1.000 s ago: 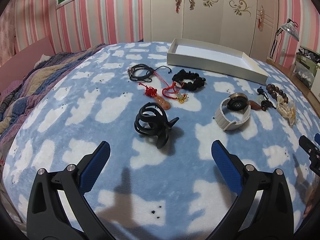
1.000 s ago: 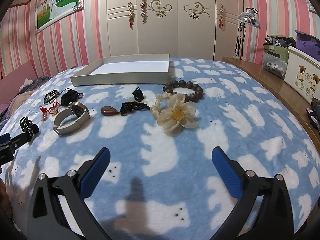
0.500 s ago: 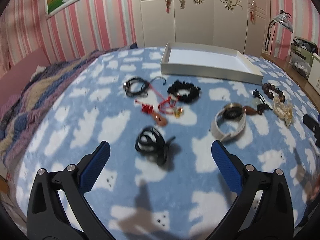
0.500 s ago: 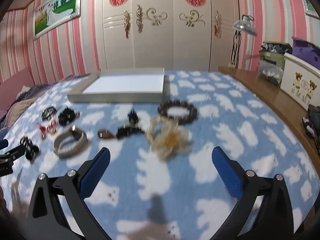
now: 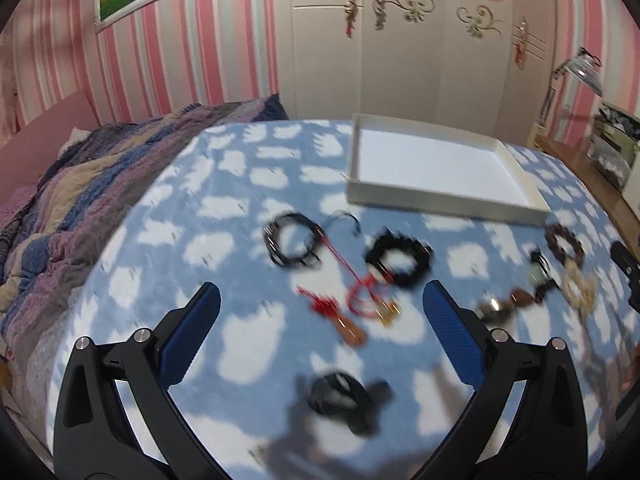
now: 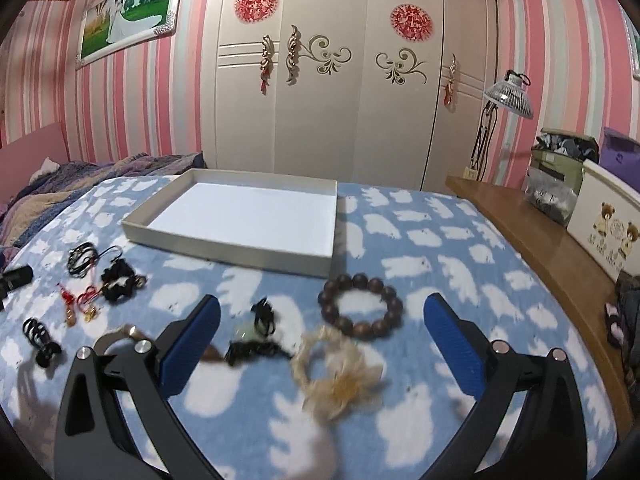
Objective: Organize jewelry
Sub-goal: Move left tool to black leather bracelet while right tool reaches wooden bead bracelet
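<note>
Both tongs gape wide and carry nothing: left gripper (image 5: 320, 308) with its blue pads apart over the red knotted cord (image 5: 352, 306), right gripper (image 6: 320, 312) spread the same way over the pendant cord (image 6: 256, 348) and cream flower piece (image 6: 340, 376). Change over the last second: both cameras have lifted and tipped up, so much more wardrobe and striped wall now fills each view, and the near items have slid lower in frame with motion blur. In the left view the black claw clip (image 5: 344, 398), a second ago just ahead of the pads, now lies low in frame between the arms, smeared; black cord bracelet (image 5: 292, 240) and black scrunchie (image 5: 400, 260) sit further up, sharper. In the right view the wooden bead bracelet (image 6: 360, 306) is just beyond the flower piece, touching or nearly so, too blurred to say. White tray (image 5: 440, 168) is still bare, on the far part of the blue cloud blanket (image 5: 200, 220), well apart from all the jewelry. Watch band is mostly hidden behind the right tong's arm. Nothing has been picked up and nothing moved on the blanket; only the viewpoints shifted. Reading: task is at the very start, this looks like a pull-back or re-aim rather than a grasp, so every piece remains to be carried to the tray. Likely first candidates are the claw clip for the left, the flower piece or beads for the right. Thin cords will be fiddly to pinch off the fleece.
</note>
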Demonstrator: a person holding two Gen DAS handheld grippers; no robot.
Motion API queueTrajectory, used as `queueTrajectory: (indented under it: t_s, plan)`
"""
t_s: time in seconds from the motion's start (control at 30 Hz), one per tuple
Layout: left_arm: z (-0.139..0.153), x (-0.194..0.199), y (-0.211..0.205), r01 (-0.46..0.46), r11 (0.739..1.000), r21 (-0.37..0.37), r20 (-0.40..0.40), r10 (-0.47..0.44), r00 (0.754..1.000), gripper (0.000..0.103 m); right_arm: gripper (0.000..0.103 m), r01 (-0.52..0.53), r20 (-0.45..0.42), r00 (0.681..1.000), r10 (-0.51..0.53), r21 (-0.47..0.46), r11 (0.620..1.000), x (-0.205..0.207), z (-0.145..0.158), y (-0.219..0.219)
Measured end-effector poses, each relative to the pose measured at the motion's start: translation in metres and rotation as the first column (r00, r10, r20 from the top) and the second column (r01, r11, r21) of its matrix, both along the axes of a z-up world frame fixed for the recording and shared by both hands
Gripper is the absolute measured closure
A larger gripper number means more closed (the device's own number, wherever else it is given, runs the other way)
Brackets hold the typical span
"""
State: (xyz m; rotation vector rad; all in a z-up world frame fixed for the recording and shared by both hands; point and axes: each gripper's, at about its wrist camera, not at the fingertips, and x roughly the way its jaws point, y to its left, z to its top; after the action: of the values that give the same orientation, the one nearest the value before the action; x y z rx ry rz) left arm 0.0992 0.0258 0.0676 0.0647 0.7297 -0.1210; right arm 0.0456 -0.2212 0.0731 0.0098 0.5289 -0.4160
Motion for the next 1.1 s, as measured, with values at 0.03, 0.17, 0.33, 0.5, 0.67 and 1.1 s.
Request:
queueTrajectory:
  t_s: [0.03,0.17,0.33,0.5,0.67,1.1]
  plan:
    - [0.003,0.008,0.004,-0.001,1.000,-0.002,0.002,0.001,1.000,0.003,0.001,0.006,0.006,1.000,-0.006,-0.018,1.000,0.004,0.002,-0.001]
    - [0.010,0.042,0.015,-0.020,1.000,0.007,0.000,0.020,1.000,0.003,0.001,0.048,-0.017,0.999,-0.049,-0.079,0.996,0.025,0.006,-0.007]
    - [0.014,0.083,0.021,0.005,1.000,-0.017,-0.039,-0.006,0.999,0.003,0.002,0.115,-0.079,0.989,-0.122,-0.088,0.989,0.052,0.006,-0.023]
    - [0.015,0.106,0.012,0.033,0.998,0.049,-0.016,-0.032,0.999,0.003,0.001,0.142,-0.131,0.980,-0.152,-0.082,0.987,0.082,0.007,-0.036]
    - [-0.002,0.127,0.006,0.071,0.996,0.060,-0.056,-0.068,0.996,0.003,0.002,0.140,-0.171,0.977,-0.131,0.041,0.989,0.099,-0.010,-0.048]
    - [-0.060,0.159,0.034,0.004,0.998,0.062,-0.191,0.008,0.981,0.003,0.002,0.178,-0.254,0.955,-0.152,0.084,0.980,0.116,-0.066,-0.054]
